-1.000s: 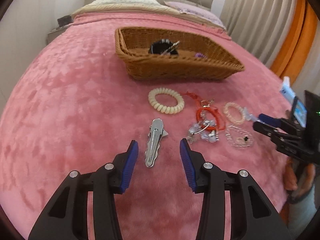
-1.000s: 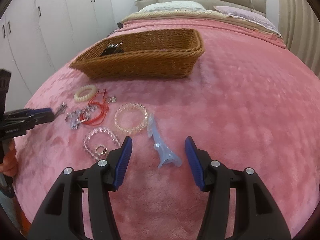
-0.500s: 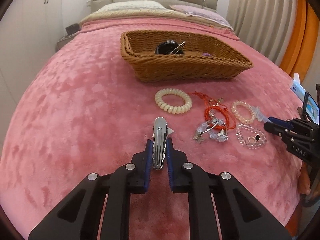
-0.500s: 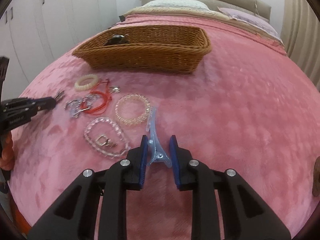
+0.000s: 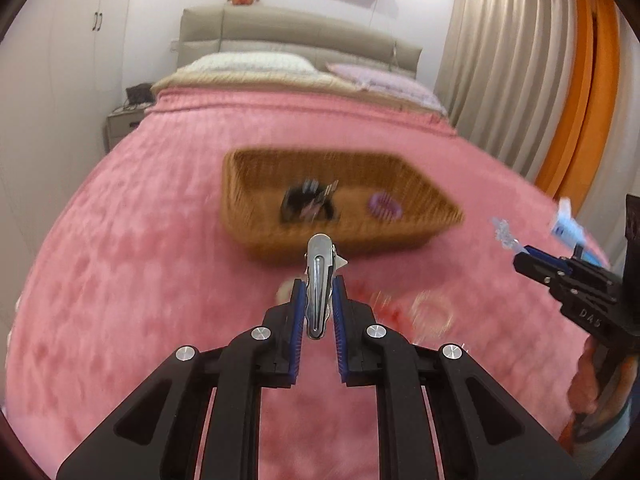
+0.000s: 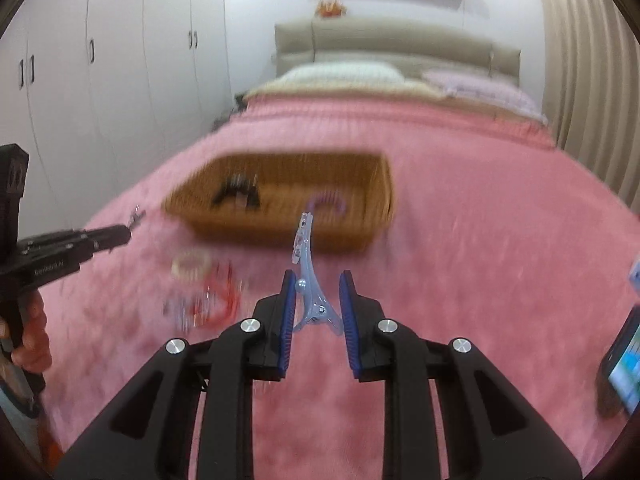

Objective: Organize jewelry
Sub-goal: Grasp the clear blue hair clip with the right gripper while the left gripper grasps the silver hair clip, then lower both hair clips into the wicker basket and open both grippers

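My left gripper [image 5: 318,286] is shut on a silver metal hair clip [image 5: 319,272], lifted off the pink bedspread, its tip pointing at the wicker basket [image 5: 248,224]. My right gripper [image 6: 317,283] is shut on a pale blue plastic hair clip [image 6: 306,264], also raised, with the basket [image 6: 360,236] just beyond. The basket holds a black claw clip [image 5: 306,202] and a purple hair tie [image 5: 384,204]. Blurred bracelets [image 6: 192,264] and red cord jewelry [image 6: 218,300] lie on the bedspread below. Each gripper shows at the other view's edge: the right gripper [image 5: 520,254], the left gripper [image 6: 124,234].
The pink bedspread [image 5: 120,280] covers the bed, with pillows [image 5: 256,64] and a headboard [image 5: 300,32] at the far end. White wardrobes [image 6: 100,80] stand left, curtains [image 5: 500,60] right. A phone [image 6: 624,368] lies at the right edge. A hand [image 6: 30,344] holds the left gripper's handle.
Both grippers closed on their clips, the silver one left and the blue one right, then rose off the bedspread and tilted up, so the basket and headboard now sit lower in view.
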`<state>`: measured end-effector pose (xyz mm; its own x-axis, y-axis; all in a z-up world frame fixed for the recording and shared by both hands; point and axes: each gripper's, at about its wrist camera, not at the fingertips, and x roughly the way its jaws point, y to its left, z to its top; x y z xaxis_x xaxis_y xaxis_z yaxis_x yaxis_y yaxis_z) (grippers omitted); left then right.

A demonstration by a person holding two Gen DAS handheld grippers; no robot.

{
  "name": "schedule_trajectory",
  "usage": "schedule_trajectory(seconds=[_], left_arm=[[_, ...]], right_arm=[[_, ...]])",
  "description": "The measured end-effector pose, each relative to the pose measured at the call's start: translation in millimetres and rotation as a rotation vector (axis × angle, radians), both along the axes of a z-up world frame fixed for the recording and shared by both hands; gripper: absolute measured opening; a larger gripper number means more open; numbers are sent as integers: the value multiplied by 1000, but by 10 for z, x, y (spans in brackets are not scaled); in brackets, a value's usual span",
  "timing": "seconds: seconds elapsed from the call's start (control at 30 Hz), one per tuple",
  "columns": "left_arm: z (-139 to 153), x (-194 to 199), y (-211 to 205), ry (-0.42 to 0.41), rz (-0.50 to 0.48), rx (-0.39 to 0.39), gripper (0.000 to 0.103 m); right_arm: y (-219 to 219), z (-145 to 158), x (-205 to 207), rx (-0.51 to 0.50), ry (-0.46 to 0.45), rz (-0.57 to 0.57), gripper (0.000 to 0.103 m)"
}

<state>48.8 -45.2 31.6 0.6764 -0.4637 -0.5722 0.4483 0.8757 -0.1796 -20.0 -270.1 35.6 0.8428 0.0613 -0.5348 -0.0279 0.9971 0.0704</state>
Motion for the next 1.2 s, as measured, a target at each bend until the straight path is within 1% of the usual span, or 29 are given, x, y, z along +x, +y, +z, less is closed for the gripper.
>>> schedule_trajectory(seconds=[0.07,0.13,0.2,0.3,0.33,0.4,0.47,0.57,0.73,0.87,0.9,0.93,0.97,1.0,1.03,1.07,1.1,1.17,1.2], left_arm=[[134,94,-96,-32,0,-12,12],[243,233,-216,-51,-1,-28,12],[305,386,-321,-56,-11,-37,12],[336,648,-490,-71,-20,-15,12],[320,763,-537,-57,-17,-11,12],[276,935,-588,-28,-24,-24,12],[223,1054,-633,-21,-24,-18,12],[117,1194,-703,2,-37,-6,12],[-87,1259,-861,33,-77,33,12],[-187,1281,-910,54,-89,57,13],[-196,1287,-898,63,-87,54,14],[-193,1296,-868,77,-89,39,23],[-180,1294,-844,82,-91,25,30],[-152,1275,-798,76,-86,6,37],[-114,1247,-749,64,-79,-8,39],[-89,1229,-722,59,-79,-16,39],[-48,1200,-681,55,-82,-29,39],[32,1137,-627,56,-91,-49,45],[66,1099,-602,53,-92,-54,45]], right_arm=[[2,157,150,-7,-45,-1,19],[-2,261,341,-7,-62,-3,19],[-37,340,571,18,-64,3,19],[-70,376,908,36,-57,3,19],[-77,369,1014,41,-49,2,19],[-78,319,1258,54,-23,4,19],[-83,216,1489,70,11,5,19],[-105,39,1732,88,67,0,19],[-118,-222,1899,78,130,-3,19],[-112,-278,1920,73,148,-8,20],[-112,-279,1930,73,148,-16,20],[-122,-279,1933,77,151,-15,20],[-137,-281,1941,91,157,-5,21],[-147,-281,1938,105,158,1,26],[-159,-276,1921,113,157,1,31],[-168,-266,1909,111,153,-4,33],[-177,-248,1889,110,146,-5,37],[-175,-205,1819,98,133,-7,38],[-159,-174,1748,72,123,-14,38]])
